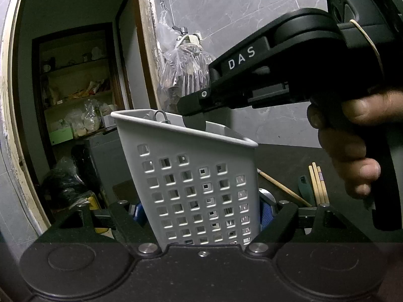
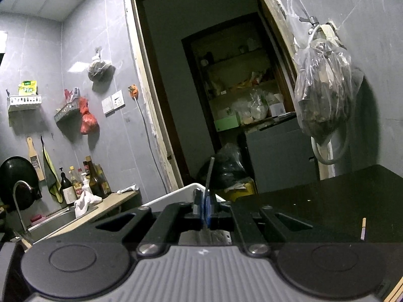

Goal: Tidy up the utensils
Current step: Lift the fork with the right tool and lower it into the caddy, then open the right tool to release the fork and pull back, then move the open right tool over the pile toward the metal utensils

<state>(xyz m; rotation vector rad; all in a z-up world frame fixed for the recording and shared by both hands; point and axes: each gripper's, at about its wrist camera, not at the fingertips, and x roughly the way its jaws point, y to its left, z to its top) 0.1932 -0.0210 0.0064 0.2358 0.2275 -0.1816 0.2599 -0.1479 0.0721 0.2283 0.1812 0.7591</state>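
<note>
Grey tiled walls and a dark doorway sit behind the white perforated utensil caddy [image 1: 199,188], which stands on the black surface [image 1: 284,158]. Left gripper [image 1: 201,214] has its fingers clenched on the caddy's sides, blue pads pressed against it. Above the caddy's rim, the right gripper [image 2: 204,211] grasps a thin dark flat utensil [image 2: 209,173] tight between its fingers, pointing upward. Beside the caddy, toward the right gripper's hand [image 1: 352,148], wooden chopsticks [image 1: 318,183] and a green-handled piece [image 1: 303,186] lie on the surface.
</note>
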